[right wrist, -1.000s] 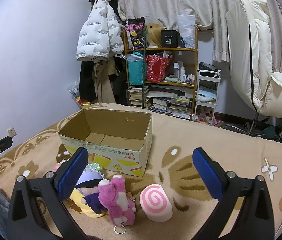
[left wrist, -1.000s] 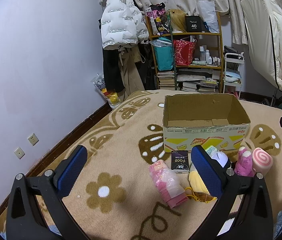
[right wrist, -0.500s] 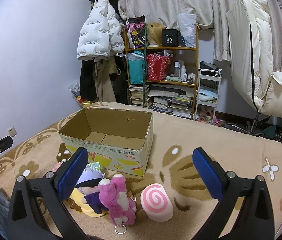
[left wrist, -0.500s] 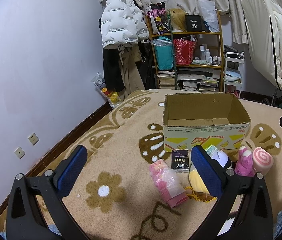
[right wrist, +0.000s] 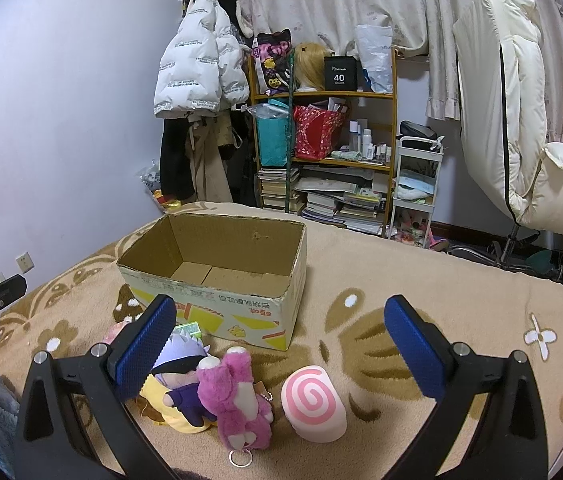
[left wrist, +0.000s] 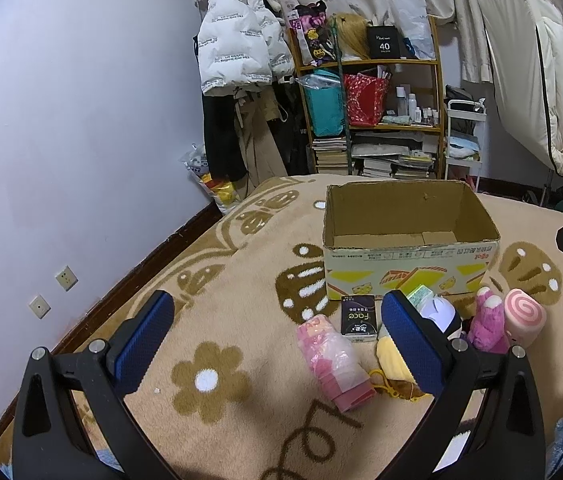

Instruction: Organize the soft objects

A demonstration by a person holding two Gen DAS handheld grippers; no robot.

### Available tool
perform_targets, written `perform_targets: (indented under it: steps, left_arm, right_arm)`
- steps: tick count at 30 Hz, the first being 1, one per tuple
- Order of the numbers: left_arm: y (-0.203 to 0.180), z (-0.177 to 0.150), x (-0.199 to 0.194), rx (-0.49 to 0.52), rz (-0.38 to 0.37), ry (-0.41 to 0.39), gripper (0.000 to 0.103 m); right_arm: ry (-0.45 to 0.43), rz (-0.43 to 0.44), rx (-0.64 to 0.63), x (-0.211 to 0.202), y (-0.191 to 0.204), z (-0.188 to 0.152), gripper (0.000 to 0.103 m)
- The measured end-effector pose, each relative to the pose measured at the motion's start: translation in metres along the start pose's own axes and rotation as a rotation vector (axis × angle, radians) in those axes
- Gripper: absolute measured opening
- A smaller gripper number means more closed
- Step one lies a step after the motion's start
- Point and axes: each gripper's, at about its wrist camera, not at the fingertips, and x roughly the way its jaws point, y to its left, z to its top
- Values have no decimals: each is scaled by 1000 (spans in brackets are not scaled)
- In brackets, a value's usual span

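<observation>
Both the left gripper (left wrist: 277, 332) and the right gripper (right wrist: 281, 344) are released and empty, so the right one should descend over the pink swirl cushion (right wrist: 314, 402), near and right of the cardboard box (right wrist: 217, 280), and squeeze gently.

We've got our right tool (right wrist: 279, 344) wide open above the pink plush (right wrist: 237, 400) and swirl cushion (right wrist: 315, 404), cardboard box (right wrist: 217, 276) just behind.
</observation>
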Motion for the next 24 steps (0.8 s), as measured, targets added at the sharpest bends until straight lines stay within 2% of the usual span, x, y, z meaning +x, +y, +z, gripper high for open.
perform_targets:
  steps: [13, 17, 21, 24]
  left_arm:
    - [-2, 5, 9, 6, 5, 55, 102]
    - [-2, 10, 15, 1, -12, 87, 102]
    - [2, 16, 20, -41, -65, 122, 102]
    - [0, 21, 26, -45, -66, 137, 102]
  right_arm:
    - [10, 8, 6, 2, 2, -3, 103]
    - [34, 27, 20, 9, 3, -1, 103]
    - [65, 14, 26, 13, 3, 1, 103]
    - [89, 20, 49, 18, -1, 2, 103]
